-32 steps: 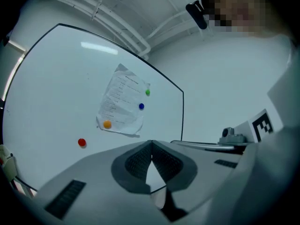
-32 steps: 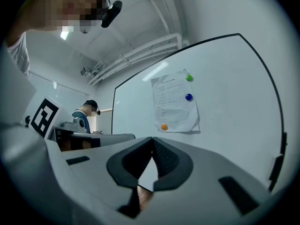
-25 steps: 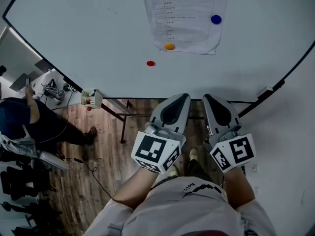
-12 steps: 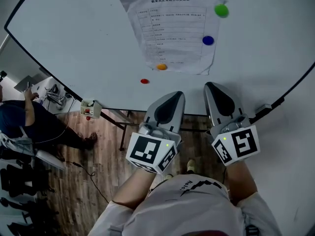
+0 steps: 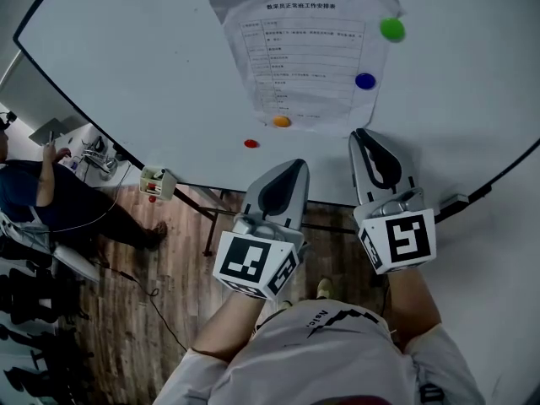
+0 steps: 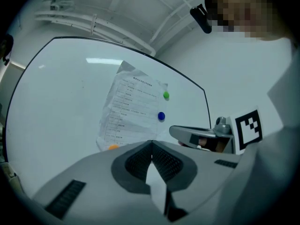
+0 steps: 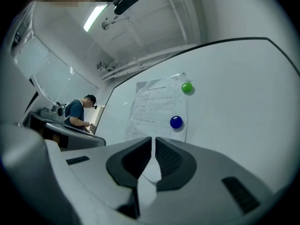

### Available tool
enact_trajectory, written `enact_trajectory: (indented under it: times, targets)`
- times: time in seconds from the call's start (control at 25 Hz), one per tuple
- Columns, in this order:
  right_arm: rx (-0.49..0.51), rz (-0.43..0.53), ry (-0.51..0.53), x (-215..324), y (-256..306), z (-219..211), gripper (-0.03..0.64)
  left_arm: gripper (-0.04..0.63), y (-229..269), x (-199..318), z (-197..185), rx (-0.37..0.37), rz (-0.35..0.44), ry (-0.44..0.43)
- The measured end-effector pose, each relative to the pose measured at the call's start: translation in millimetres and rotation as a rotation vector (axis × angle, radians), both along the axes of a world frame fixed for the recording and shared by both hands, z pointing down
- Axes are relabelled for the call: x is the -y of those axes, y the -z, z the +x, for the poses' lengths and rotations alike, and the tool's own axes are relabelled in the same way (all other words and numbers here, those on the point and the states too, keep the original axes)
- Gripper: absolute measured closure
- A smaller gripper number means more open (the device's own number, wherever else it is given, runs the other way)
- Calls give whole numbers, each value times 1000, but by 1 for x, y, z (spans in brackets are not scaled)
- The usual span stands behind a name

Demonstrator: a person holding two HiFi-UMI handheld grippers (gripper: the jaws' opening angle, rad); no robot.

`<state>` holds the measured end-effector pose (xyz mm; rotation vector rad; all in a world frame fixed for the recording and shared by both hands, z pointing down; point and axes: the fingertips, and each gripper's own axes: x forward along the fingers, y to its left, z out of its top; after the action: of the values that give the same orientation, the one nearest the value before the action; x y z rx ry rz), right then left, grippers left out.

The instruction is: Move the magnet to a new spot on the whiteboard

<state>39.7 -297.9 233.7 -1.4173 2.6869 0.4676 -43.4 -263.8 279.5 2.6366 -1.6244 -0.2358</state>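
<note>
— Head view: what differs from a second ago?
— Both grippers have risen toward the whiteboard (image 5: 126,74). The right gripper (image 5: 366,137) now overlaps its lower edge, under the blue magnet (image 5: 364,81).
— Counts?
— Four magnets. The green magnet (image 5: 391,29), blue magnet and orange magnet (image 5: 282,121) pin one paper sheet (image 5: 304,57); the red magnet (image 5: 251,143) sits on bare board. The left gripper (image 5: 287,171) and the right gripper both have closed, empty fingers.

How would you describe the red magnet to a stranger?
Find the whiteboard, then the printed sheet on it. Below the sheet's lower left corner sits the red magnet, on bare board; the orange magnet, blue magnet and green magnet sit on the sheet.
</note>
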Motion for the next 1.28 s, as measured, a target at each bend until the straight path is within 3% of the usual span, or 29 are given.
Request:
enact_trajectory:
  times: [0.16, 0.44, 0.64, 1.08, 1.28]
  targets:
    - [-64, 82, -78, 12, 22, 9, 572, 584, -3, 0, -3, -5, -7, 8]
    - [-191, 143, -181, 30, 37, 8, 520, 584, -2, -3, 0, -10, 0, -5]
    - [-228, 172, -227, 39, 44, 7, 500, 584, 2, -4, -1, -11, 10, -15]
    - [-463, 187, -322, 56, 38, -1, 486, 584, 14, -3, 6, -33, 24, -68]
    - [-500, 195, -359, 59, 38, 2, 488, 584, 10, 0, 3, -38, 20, -69]
